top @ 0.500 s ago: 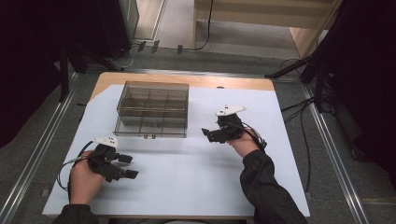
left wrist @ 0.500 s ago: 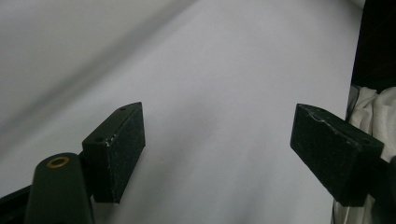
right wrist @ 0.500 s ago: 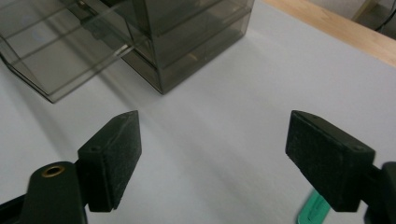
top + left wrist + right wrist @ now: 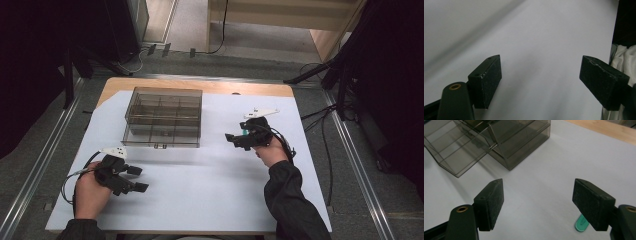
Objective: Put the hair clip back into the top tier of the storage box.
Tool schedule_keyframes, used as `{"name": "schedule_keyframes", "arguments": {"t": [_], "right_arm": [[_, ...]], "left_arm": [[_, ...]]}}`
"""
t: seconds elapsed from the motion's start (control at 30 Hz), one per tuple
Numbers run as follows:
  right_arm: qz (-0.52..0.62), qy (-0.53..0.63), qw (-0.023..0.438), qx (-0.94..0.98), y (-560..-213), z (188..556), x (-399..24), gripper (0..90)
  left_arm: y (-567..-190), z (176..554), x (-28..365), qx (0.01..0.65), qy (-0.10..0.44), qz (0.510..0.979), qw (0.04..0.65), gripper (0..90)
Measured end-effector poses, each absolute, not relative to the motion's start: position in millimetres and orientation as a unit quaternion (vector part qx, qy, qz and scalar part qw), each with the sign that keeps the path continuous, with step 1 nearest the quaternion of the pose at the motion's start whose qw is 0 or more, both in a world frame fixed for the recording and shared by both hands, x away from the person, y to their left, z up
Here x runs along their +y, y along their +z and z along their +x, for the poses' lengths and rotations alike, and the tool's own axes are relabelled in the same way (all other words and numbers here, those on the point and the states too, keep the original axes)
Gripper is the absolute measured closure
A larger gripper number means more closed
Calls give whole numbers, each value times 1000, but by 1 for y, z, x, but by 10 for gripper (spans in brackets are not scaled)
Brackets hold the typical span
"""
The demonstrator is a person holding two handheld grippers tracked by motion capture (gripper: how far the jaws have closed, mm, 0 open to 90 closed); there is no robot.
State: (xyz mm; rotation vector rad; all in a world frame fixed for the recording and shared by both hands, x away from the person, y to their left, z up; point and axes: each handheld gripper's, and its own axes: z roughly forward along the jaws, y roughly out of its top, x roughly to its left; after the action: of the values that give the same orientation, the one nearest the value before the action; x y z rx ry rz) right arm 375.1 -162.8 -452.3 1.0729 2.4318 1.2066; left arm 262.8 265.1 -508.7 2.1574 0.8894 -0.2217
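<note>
My right gripper (image 4: 234,138) sits over the white sheet (image 4: 210,190) on the desk (image 4: 220,87), jaws wide apart w/ nothing between them; in the right gripper view the pads are bare and a small green piece (image 4: 581,223) lies on the sheet just beside the right-hand jaw, partly hidden behind it, not gripped. Can't tell what the piece is, too little showing. The smoky compartment box (image 4: 163,117) stands ahead and to the left of that gripper, well apart from it; lid looks swung open in the right gripper view (image 4: 486,142), compartments look empty as far as I can see. My left gripper (image 4: 139,179) rests low near the front edge of the sheet, jaws also wide open, holding nothing, pointing across bare sheet. Progress, my guess: early. Nothing picked up, nothing in the box yet. Left to do, prob: close on the green piece, carry it to the box, drop it in a compartment.
</note>
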Motion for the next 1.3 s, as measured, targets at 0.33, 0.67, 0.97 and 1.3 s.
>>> {"name": "schedule_keyframes", "arguments": {"t": [0.33, 0.67, 0.97, 1.3], "right_arm": [[395, 372, 83, 836, -451, 378, -163, 178], [414, 362, 90, 830, -453, 381, -156, 162], [432, 337, 79, 833, -459, 386, -162, 193], [443, 378, 84, 808, -449, 388, -176, 302]], "left_arm": [[-508, 263, 269, 353, -91, 843, 394, 188], [-510, 264, 269, 350, -90, 845, 394, 188], [-509, 270, 269, 349, -95, 842, 401, 188], [-508, 274, 274, 366, -94, 824, 421, 188]]}}
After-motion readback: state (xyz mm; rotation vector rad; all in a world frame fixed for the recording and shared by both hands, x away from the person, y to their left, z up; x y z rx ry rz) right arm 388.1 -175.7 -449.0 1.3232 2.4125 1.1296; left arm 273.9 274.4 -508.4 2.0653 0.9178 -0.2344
